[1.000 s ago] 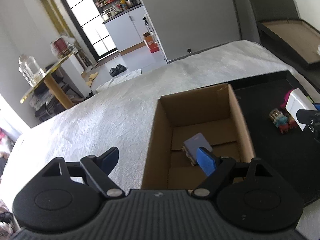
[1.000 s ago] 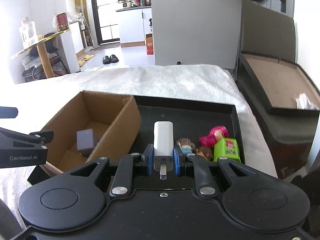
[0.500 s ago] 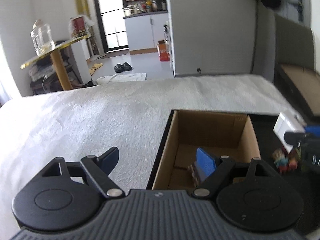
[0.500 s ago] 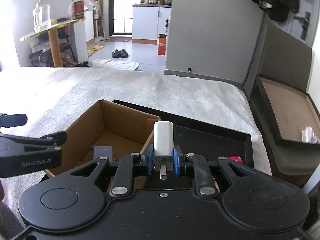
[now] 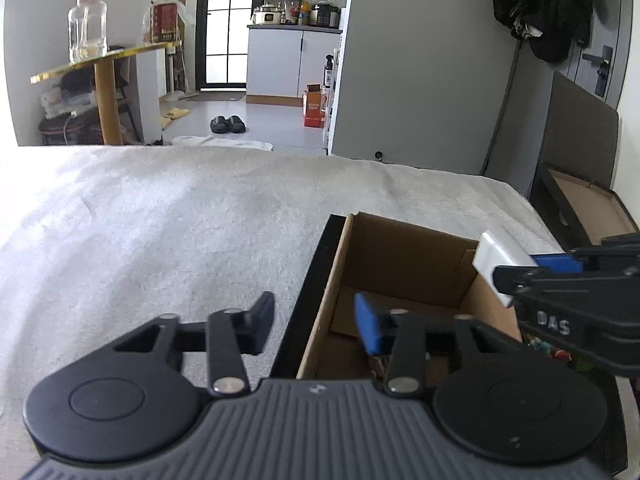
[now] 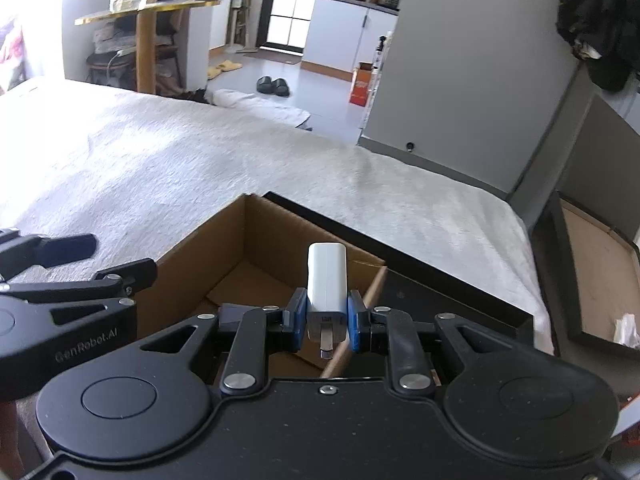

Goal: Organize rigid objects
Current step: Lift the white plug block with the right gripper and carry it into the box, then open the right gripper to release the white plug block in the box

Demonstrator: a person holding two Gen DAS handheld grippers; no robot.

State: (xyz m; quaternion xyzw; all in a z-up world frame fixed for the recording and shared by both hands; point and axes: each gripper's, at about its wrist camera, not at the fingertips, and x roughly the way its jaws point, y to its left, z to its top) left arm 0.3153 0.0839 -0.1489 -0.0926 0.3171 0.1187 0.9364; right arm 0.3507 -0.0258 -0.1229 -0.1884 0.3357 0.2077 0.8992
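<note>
Two grippers – right gripper (image 6: 327, 325) clamping one white charger (image 6: 326, 283), left gripper (image 5: 316, 323) closing empty, one cardboard box (image 5: 404, 264).

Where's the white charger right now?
The white charger is clamped between the right gripper pads, centre of the right wrist view, held over the open cardboard box. In the left wrist view it shows at the box's right side.

Open top of cardboard box (image 6: 240, 256) w/ free room inside; left gripper (image 6: 116, 260) beside its left wall
</note>
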